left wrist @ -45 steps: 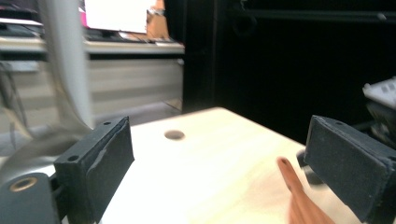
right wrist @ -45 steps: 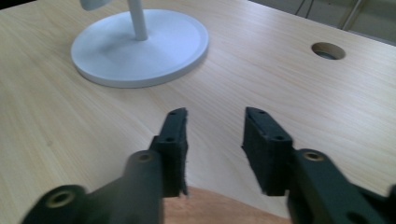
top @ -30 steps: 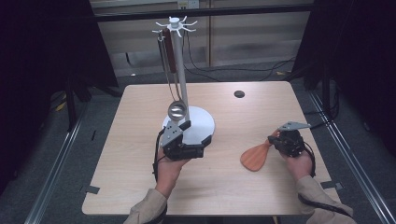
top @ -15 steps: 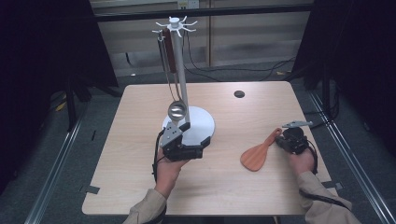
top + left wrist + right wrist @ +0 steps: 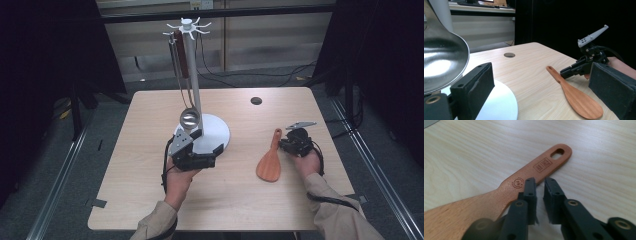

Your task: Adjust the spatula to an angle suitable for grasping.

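Wooden spatula (image 5: 270, 161) flat on the desk (image 5: 235, 200), right of the white stand base (image 5: 217, 131). Right gripper (image 5: 539, 185) sits just over its handle, jaws nearly closed, a narrow gap, holding nothing. Left gripper (image 5: 196, 156) at the base, jaws wide open, ladle (image 5: 441, 60) hanging beside them.

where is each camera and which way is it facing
High view: above the person's side, looking forward and down at the table; both forearms, left gripper, right gripper.
Left gripper view: on the left gripper, looking across the table past the ladle.
Right gripper view: on the right gripper, looking down.
Shared: all show the spatula.
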The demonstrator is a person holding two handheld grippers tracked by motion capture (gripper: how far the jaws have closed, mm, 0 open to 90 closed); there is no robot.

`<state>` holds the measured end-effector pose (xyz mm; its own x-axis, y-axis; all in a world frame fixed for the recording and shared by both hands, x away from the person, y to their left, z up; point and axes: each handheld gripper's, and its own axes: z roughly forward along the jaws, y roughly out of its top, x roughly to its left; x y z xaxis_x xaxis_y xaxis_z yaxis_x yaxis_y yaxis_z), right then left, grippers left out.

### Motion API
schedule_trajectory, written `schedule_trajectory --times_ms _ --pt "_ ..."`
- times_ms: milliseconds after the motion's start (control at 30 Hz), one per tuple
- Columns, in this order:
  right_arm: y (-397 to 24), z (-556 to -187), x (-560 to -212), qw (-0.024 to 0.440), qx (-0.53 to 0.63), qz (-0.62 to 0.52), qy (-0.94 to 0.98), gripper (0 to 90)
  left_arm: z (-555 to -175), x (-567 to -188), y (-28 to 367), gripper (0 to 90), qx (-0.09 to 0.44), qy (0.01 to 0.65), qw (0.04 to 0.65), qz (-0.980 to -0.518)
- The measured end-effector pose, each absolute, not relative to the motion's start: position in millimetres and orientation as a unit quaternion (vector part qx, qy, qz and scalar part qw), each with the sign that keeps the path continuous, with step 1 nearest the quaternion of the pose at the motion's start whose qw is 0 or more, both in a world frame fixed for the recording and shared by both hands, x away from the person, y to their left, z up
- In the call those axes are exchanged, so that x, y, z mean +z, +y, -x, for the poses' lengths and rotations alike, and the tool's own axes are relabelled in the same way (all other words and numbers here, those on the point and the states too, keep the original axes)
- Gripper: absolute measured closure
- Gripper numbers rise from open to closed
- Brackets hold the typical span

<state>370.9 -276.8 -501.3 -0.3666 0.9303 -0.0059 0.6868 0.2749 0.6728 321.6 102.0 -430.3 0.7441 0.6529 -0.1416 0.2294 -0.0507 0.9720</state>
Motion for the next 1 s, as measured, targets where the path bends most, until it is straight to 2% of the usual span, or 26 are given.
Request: schedule_trajectory --times_ms 33,100,133,300,400,467,533,600,700,867,1000 --pt "-274 -374 -501 0.206 0.293 -0.528 0.770 72.1 -322 -431 102 6.0 0.173 0.315 0.613 -0.704" --pt "-272 -376 -497 0.209 0.304 -0.544 0.753 69.2 -323 -431 102 6.1 0.166 0.311 0.620 -0.701" --pt "-271 -377 -495 0.209 0.311 -0.553 0.744 65.0 -323 -431 102 6.1 0.167 0.311 0.619 -0.702" --pt "-263 -386 -492 0.198 0.336 -0.597 0.701 38.4 -322 -431 100 6.1 0.170 0.309 0.614 -0.706" --pt "-255 -390 -497 0.176 0.322 -0.604 0.708 32.9 -323 -432 100 6.1 0.172 0.305 0.609 -0.711" --pt "-244 -391 -501 0.178 0.302 -0.588 0.729 32.1 -323 -433 98 6.1 0.163 0.307 0.615 -0.707" --pt "-236 -390 -502 0.199 0.277 -0.569 0.748 36.1 -322 -432 97 6.1 0.170 0.310 0.610 -0.709" --pt "-233 -389 -500 0.197 0.273 -0.566 0.752 49.0 -321 -432 97 6.1 0.168 0.305 0.611 -0.711" --pt "-228 -386 -496 0.182 0.271 -0.551 0.768 56.7 -321 -431 98 6.1 0.172 0.299 0.612 -0.712" --pt "-223 -377 -494 0.158 0.275 -0.526 0.789 65.5 -319 -430 98 6.2 0.174 0.302 0.609 -0.712" --pt "-217 -364 -491 0.139 0.268 -0.498 0.813 66.0 -319 -429 97 6.2 0.170 0.293 0.617 -0.710"
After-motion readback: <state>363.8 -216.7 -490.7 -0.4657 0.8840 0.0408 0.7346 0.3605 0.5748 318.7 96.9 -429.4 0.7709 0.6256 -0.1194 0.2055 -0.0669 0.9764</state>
